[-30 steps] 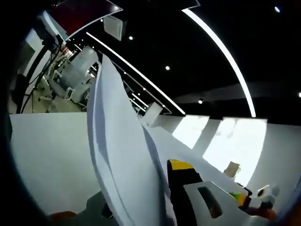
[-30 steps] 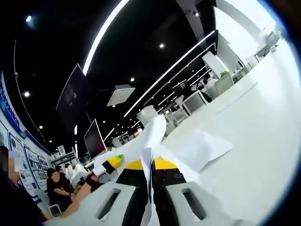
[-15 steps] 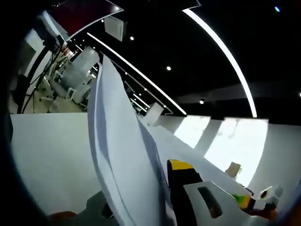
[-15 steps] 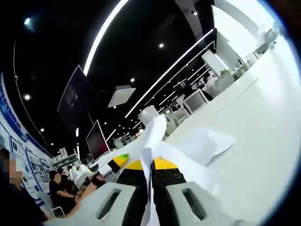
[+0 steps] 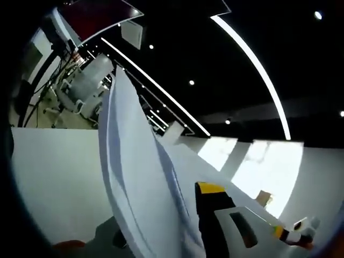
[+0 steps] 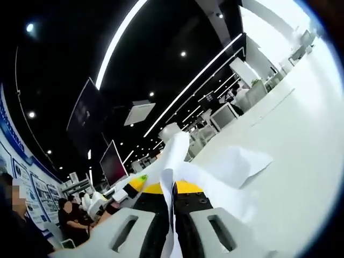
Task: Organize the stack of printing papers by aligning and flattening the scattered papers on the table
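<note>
A thick sheaf of white printing paper (image 5: 134, 172) stands on edge in the left gripper view, bowed and rising from the bottom. My left gripper (image 5: 189, 194) is shut on it. Its yellow-tipped right jaw shows beside the sheets and the other jaw is hidden behind them. In the right gripper view my right gripper (image 6: 172, 187) is shut on the thin edge of the same paper (image 6: 173, 153), which curls up past the yellow tips. Another loose sheet (image 6: 242, 164) lies flat on the white table (image 6: 301, 145) just beyond. Each gripper shows in the other's view, the right gripper (image 5: 296, 235) and the left gripper (image 6: 133, 184).
The white table (image 5: 48, 177) spreads on both sides of the held sheets. Office chairs and cables (image 5: 75, 86) stand beyond its far edge. Several seated people (image 6: 70, 215) are at the left, with monitors (image 6: 110, 161) and desks further back.
Both views have shifted slightly with the hands. The paper stays clamped in both grippers, and the right gripper sits a little lower in the left gripper view.
</note>
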